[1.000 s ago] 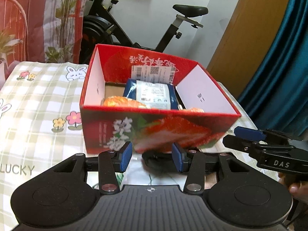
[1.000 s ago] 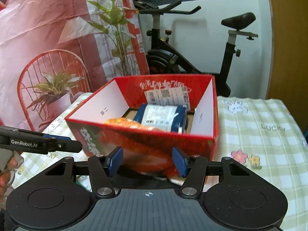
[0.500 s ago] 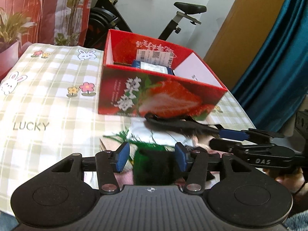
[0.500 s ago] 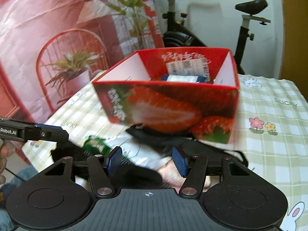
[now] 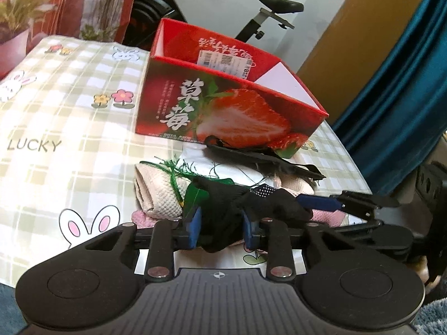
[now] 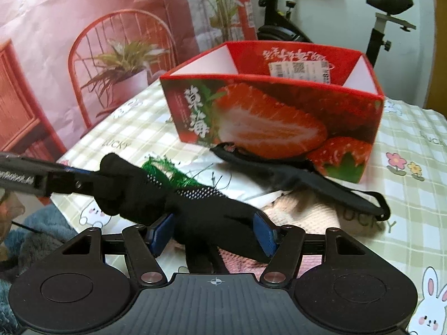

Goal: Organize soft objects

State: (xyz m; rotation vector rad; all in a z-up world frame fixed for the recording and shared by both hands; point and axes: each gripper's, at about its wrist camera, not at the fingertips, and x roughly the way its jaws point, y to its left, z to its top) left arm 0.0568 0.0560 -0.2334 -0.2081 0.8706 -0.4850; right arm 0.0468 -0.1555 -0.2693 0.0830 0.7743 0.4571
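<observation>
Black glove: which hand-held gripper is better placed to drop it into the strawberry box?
Left. The left hand-held gripper is clamped on the end of the black glove; the right hand-held gripper stands open, the glove only passing between its jaws. The strawberry box is straight ahead.

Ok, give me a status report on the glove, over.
Left gripper shut on black glove. Right gripper open, fingers straddling glove. Strawberry box ahead. Black strap lies in front of it.
</observation>
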